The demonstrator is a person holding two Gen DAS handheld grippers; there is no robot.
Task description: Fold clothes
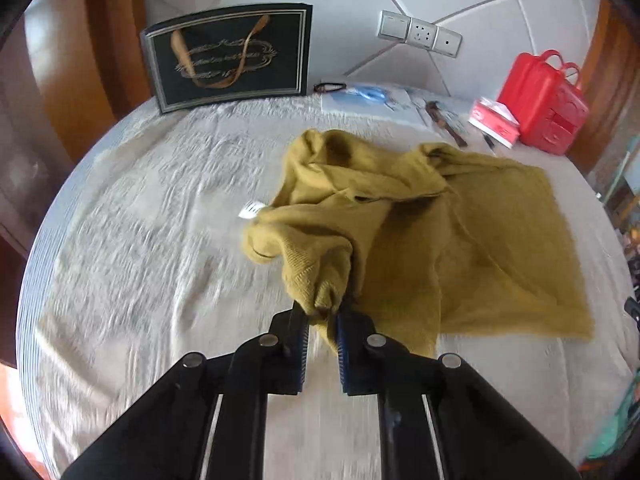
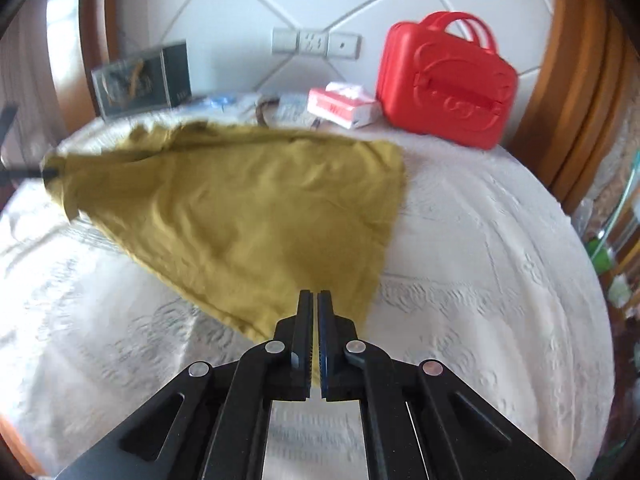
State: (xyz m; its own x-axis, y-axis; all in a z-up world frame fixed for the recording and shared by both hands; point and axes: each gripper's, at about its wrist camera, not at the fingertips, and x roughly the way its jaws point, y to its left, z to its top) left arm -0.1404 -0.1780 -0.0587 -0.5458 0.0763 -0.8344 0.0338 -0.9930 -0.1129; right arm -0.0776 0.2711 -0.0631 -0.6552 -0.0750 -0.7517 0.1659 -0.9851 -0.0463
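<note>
Soft daylight fills both views, bright and even. Fisheye curvature bends the edges into dark corners. Motion blur smears the pale textured bedspread [image 1: 140, 240] and the mustard-yellow knit garment [image 2: 240, 216]; shadows stay faint.

Red case [image 2: 446, 84], tissue box [image 2: 342, 109], black bag [image 1: 230, 56].
</note>
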